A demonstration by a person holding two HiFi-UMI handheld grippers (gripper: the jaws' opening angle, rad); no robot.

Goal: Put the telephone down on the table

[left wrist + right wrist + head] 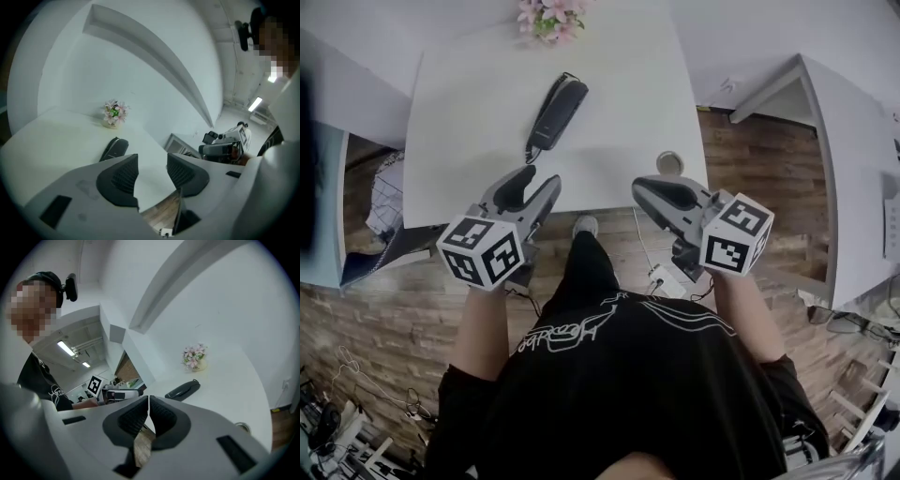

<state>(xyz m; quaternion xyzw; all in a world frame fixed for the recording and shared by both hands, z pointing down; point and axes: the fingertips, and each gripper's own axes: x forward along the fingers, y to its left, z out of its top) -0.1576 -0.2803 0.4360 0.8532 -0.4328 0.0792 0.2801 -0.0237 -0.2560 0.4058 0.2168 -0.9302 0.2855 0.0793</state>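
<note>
The black telephone handset lies flat on the white table, its cord end toward the near edge. It also shows in the left gripper view as the telephone and in the right gripper view as the telephone. My left gripper hovers at the table's near edge, a short way before the handset. Its jaws stand apart with nothing between them. My right gripper sits at the near edge further right, shut and empty.
A small pot of pink flowers stands at the table's far edge. A round cable grommet sits in the table near my right gripper. A second white desk stands to the right. A power strip lies on the wooden floor.
</note>
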